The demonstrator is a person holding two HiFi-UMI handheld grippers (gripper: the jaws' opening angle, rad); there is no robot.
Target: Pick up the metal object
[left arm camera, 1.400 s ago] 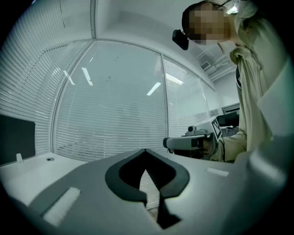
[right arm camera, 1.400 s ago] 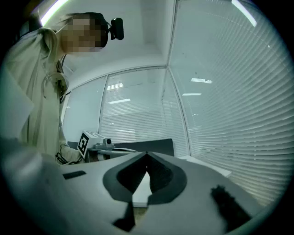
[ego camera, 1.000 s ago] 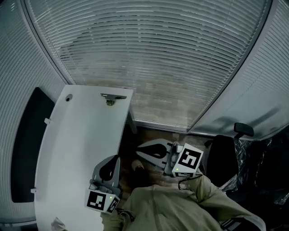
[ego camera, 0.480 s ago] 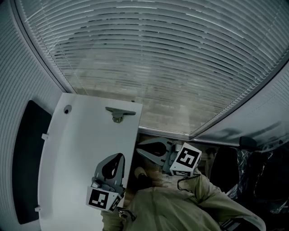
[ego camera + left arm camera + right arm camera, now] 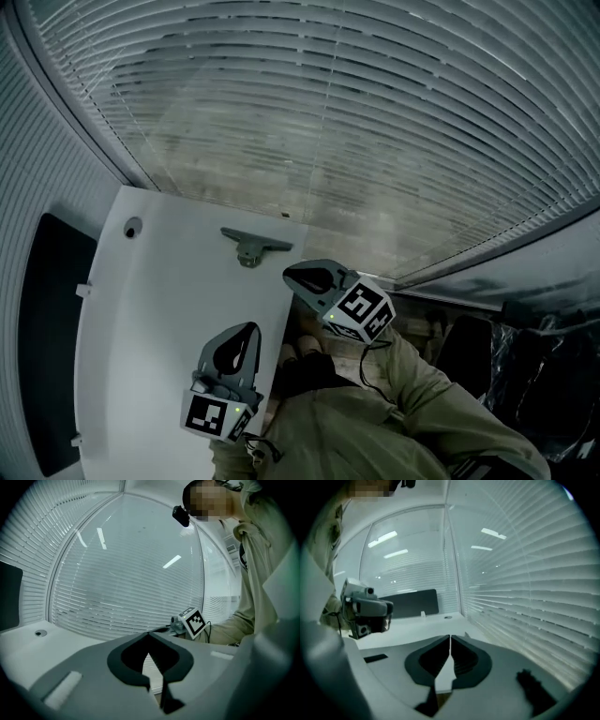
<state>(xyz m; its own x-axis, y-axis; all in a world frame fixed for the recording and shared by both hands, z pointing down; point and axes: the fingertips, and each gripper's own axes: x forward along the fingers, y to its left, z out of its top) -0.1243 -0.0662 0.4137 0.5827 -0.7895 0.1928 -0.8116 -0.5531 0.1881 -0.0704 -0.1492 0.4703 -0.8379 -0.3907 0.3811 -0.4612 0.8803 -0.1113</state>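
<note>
The metal object (image 5: 253, 244), a grey T-shaped piece, lies near the far edge of the white table (image 5: 159, 319). In the head view my right gripper (image 5: 288, 272) hovers at the table's right edge, its tip just right of and below the metal object. Its jaws are shut with nothing between them (image 5: 450, 638). My left gripper (image 5: 252, 326) rests over the near part of the table, well short of the object. Its jaws meet at the tips (image 5: 149, 633) and hold nothing. The left gripper view shows the right gripper's marker cube (image 5: 193, 621).
A round cable hole (image 5: 132, 226) sits in the table's far left corner. A black panel (image 5: 42, 319) runs along the table's left side. Window blinds (image 5: 375, 122) fill the space beyond the table. A dark chair (image 5: 525, 375) stands at the right.
My right gripper has moved up and left from beside the person's body to the table's right edge, close to the metal object. The left gripper has hardly moved.
</note>
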